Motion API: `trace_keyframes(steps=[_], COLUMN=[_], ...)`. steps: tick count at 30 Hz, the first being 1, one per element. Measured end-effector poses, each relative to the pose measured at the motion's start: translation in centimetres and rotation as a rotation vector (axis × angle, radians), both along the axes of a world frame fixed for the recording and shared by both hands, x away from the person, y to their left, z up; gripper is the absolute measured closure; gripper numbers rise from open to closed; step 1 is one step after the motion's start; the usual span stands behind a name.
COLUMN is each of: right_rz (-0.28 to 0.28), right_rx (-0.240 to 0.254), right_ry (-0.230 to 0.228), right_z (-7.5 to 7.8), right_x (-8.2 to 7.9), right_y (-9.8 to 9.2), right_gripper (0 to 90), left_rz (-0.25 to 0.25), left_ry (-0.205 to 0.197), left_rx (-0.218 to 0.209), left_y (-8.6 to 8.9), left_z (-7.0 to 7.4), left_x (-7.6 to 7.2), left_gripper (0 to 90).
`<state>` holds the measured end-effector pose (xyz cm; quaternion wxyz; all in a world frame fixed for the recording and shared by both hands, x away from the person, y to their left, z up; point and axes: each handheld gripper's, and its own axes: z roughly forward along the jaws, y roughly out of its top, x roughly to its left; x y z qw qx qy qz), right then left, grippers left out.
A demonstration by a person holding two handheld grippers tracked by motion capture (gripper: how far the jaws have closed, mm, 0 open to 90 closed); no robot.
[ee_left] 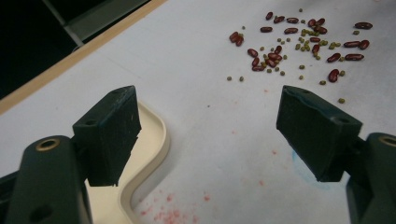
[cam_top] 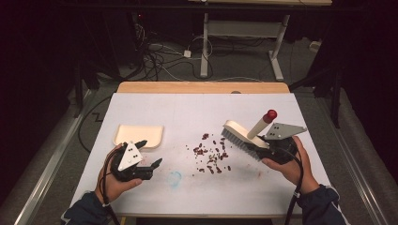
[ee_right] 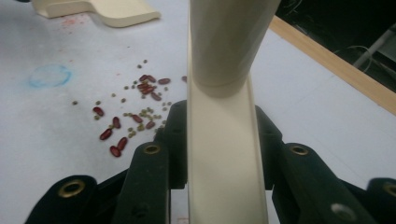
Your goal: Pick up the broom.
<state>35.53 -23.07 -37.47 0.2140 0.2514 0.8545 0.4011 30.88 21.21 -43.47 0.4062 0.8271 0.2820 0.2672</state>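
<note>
- The beans (cam_top: 212, 157) lie scattered on the worktop (cam_top: 197, 112) between the two tongs, nearer the right tongs (cam_top: 263, 151) than the left tongs (cam_top: 149, 154); the patch has no clear long axis, only a loose spread.
- The brush (cam_top: 241, 136) is clamped in the right tongs by its cream back; its bristles sit just beside the beans on the far right side of the patch. Its long axis runs from the tongs up and away to the left, and its handle, red-capped, sticks up and off to the right.
- The dustpan (cam_top: 139, 136) lies flat just beyond the left tongs, touching or nearly under the near jaw in the left gripper view; the beans are well apart from it, to its right.
- The left tongs stand wide apart with nothing between them, pointing toward the beans.
- As I read it, the coming sweep must run leftward, from brush across beans toward dustpan.
</note>
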Motion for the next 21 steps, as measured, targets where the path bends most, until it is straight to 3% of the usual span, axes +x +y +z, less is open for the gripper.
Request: trace_keyframes(steps=[8,14,21], right_rz=[-0.059,-0.087,-0.111], right_rx=[-0.003,0.009,-0.027], right_ry=[-0.003,-0.004,-0.010], right_z=[-0.3,-0.6,-0.9], right_x=[0.9,1.3,1.7], right_y=[-0.8,-1.0,-0.7], right_gripper=[67.7,67.7,67.7], left_rz=[0.035,0.033,0.026], left_ry=[0.016,0.023,0.019], left_rx=[0.019,0.027,0.040], left_y=[1.2,1.5,1.5], left_z=[-0.9,-1.4,-1.5], left_x=[-1.6,-2.3,-2.4], left_gripper=[19.1,18.5,17.0])
